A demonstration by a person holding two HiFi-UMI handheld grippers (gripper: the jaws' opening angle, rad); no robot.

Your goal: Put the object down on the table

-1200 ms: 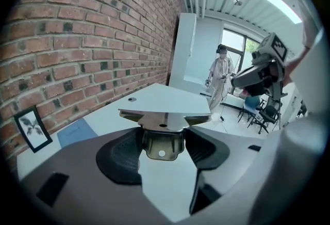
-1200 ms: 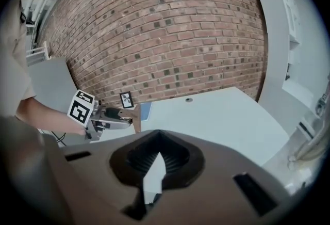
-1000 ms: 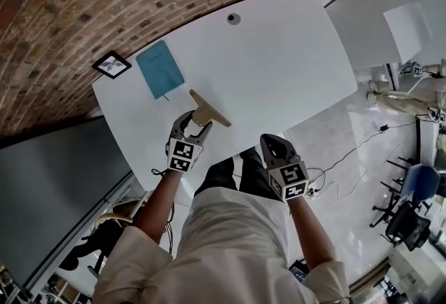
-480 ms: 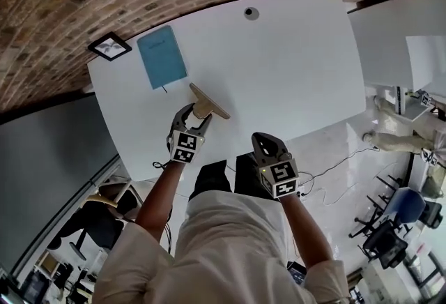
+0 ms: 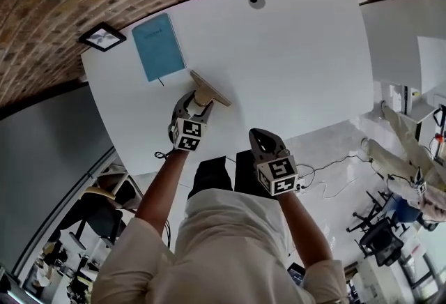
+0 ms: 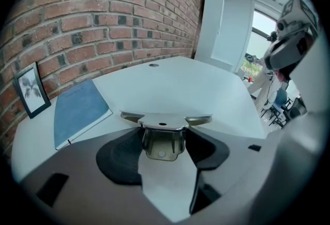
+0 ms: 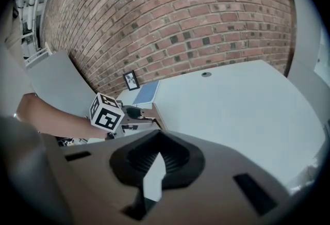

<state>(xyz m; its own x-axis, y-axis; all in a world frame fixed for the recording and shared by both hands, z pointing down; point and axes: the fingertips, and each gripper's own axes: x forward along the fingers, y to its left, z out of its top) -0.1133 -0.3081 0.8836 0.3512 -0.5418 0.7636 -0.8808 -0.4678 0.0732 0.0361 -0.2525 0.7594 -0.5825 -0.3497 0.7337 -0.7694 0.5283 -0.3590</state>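
Note:
My left gripper (image 5: 197, 106) is shut on a tan T-shaped piece (image 5: 208, 91) with a flat crossbar, held over the near left part of the white table (image 5: 300, 65). In the left gripper view the piece (image 6: 164, 127) looks like a metal bracket, its stem clamped between the two black pads (image 6: 121, 156). Whether the crossbar touches the tabletop I cannot tell. My right gripper (image 5: 261, 134) hangs off the table's near edge with its jaws together and nothing between them; its own view shows the tips (image 7: 157, 150) meeting.
A blue notebook (image 5: 159, 46) lies at the far left of the table, with a small framed picture (image 5: 102, 37) beside it against the brick wall. A round cable grommet (image 5: 256, 1) sits at the far edge. Chairs and cables are on the floor to the right.
Both hands have sunk toward the table, the left one still carrying the T-shaped piece. The grip on the piece looks the same and the right jaws stay together.

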